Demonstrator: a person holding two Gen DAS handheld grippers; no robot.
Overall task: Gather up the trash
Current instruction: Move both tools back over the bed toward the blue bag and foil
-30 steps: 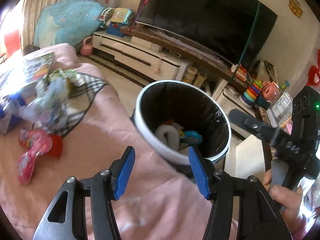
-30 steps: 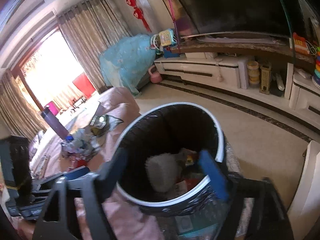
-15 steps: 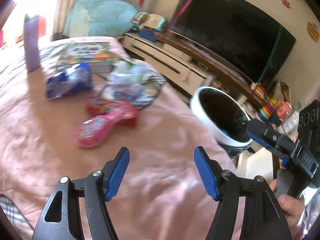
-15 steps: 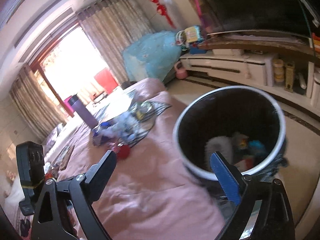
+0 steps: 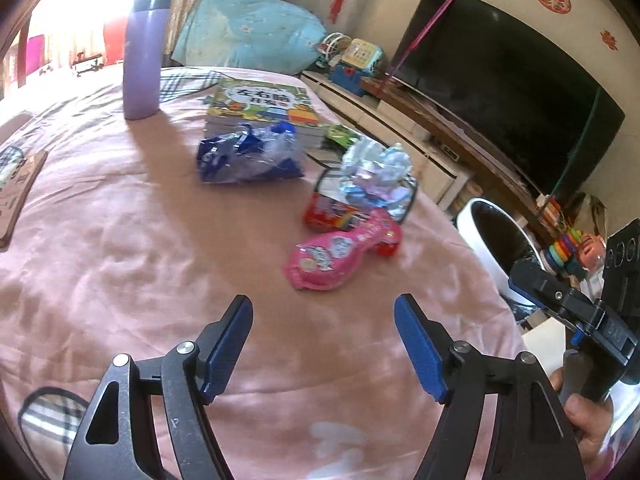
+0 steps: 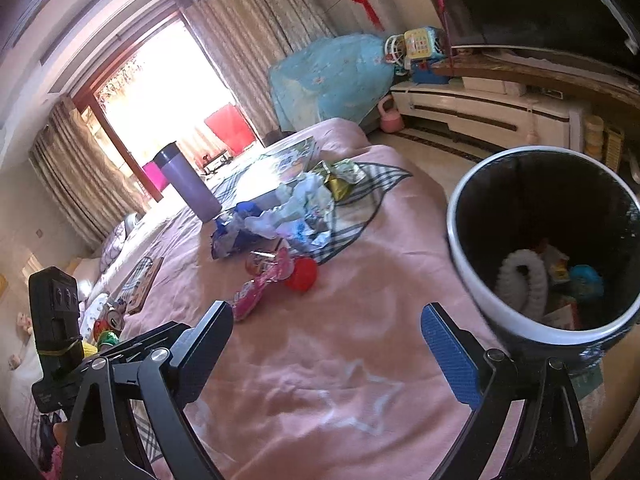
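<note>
Trash lies on a pink cloth-covered table: a pink snack wrapper (image 5: 340, 254), a red packet (image 5: 332, 214), a crumpled clear-and-blue wrapper (image 5: 376, 174) and a blue bag (image 5: 248, 156). The pink wrapper (image 6: 260, 288) and a red lid (image 6: 303, 274) show in the right wrist view. My left gripper (image 5: 323, 340) is open and empty, just short of the pink wrapper. My right gripper (image 6: 326, 344) is open and empty over the cloth beside the white-rimmed bin (image 6: 464, 256). The bin (image 5: 476, 232) holds trash in a black liner.
A purple flask (image 5: 145, 54) stands at the back of the table beside a picture book (image 5: 260, 104). A green wrapper (image 6: 340, 178) lies by the book. A TV (image 5: 504, 80) and white cabinet (image 6: 480, 110) line the far wall. Cans (image 6: 108, 326) lie at the left.
Both grippers swung left from above the bin toward the table. The left gripper now faces the trash pile; the bin has shifted to the right edge of both views.
</note>
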